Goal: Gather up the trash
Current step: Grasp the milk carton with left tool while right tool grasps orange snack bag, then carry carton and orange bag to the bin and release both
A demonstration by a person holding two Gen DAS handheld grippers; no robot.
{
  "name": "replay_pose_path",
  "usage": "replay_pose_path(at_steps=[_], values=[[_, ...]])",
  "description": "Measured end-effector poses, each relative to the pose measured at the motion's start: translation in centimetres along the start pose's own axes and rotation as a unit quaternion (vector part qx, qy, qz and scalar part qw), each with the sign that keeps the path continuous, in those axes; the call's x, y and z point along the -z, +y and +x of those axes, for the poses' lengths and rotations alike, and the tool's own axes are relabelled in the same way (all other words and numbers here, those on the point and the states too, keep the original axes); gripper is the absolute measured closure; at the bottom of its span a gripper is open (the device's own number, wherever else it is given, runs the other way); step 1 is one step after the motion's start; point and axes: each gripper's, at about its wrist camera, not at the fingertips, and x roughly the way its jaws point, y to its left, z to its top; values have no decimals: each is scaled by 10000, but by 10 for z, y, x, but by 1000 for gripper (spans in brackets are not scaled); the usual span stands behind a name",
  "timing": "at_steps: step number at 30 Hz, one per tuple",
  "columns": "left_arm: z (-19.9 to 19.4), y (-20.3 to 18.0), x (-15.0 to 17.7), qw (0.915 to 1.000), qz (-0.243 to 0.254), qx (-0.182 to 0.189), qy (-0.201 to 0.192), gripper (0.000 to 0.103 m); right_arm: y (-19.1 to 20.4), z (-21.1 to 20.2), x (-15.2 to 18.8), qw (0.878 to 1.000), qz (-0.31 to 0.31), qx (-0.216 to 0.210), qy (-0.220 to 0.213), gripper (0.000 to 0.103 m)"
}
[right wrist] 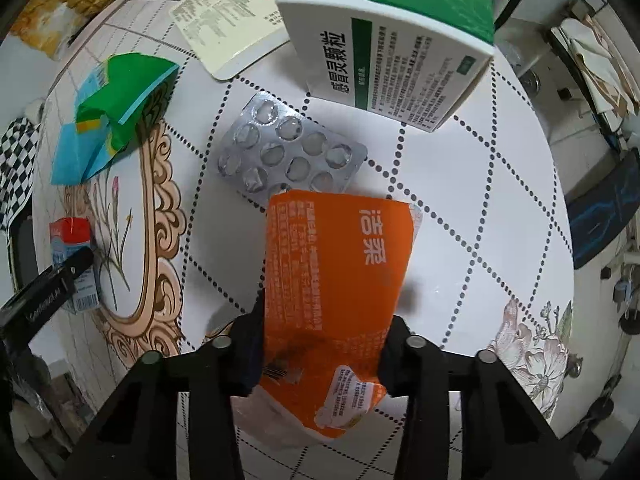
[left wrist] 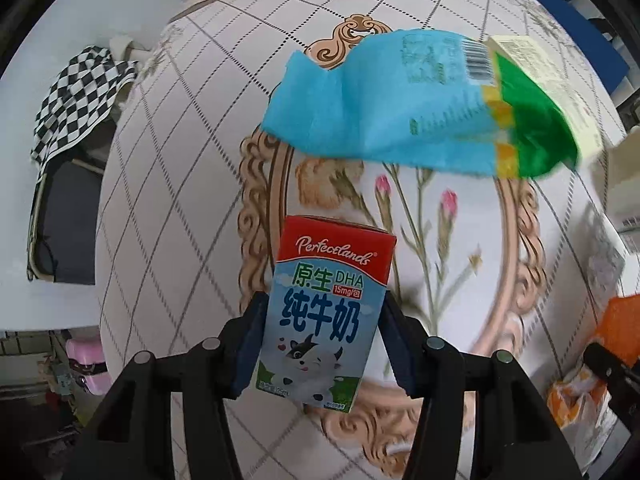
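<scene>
My left gripper [left wrist: 320, 344] is shut on a small milk carton [left wrist: 324, 312] with a red top and a cartoon cow, held over the round table. A crumpled blue and green wrapper [left wrist: 404, 108] lies beyond it. My right gripper [right wrist: 320, 356] is shut on an orange tissue packet [right wrist: 336, 288]. Just past it lie an empty silver blister pack [right wrist: 290, 148], a white and green medicine box [right wrist: 392, 40] and a cream card [right wrist: 228, 20]. The right wrist view also shows the wrapper [right wrist: 112, 112] and the carton [right wrist: 72, 256] in the left gripper at far left.
The round table [right wrist: 460, 200] has a white cloth with a dotted grid and a floral oval frame. A checkered cloth [left wrist: 80, 96] hangs over a chair at left. Pink items [left wrist: 88, 364] sit on the floor below. The orange packet [left wrist: 616, 332] shows at the left view's right edge.
</scene>
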Motion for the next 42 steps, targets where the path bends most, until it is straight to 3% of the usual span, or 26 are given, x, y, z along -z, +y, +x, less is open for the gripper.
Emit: replay_pose_path(at_steps=[7,17,21,27,35,42], values=[[-45,0,65,9989,-379,146,-255,52,0,-24,35,9987,-407,-74,-284,67],[-104,31,153,9927,-783,535,-744,53,5,-75,104,9929,-843,-88,-836,68],[-133,46,201,9888,-789,721,-1043,53,-2,-103,153,9898,-890,-202,-1093,68],[-166,73,295,9836,-642,1051,-1318,53,-11,-133,264,9853,-934,-272,-1403,68],[-157,81,403,9866,-346,1316,-896,53,-32,-119,413,9898,-798,-336,-1132,68],[-83,75,459,9864,-489,1565,-85,53,-54,-40,483,9955,-851,-196,-359,68]])
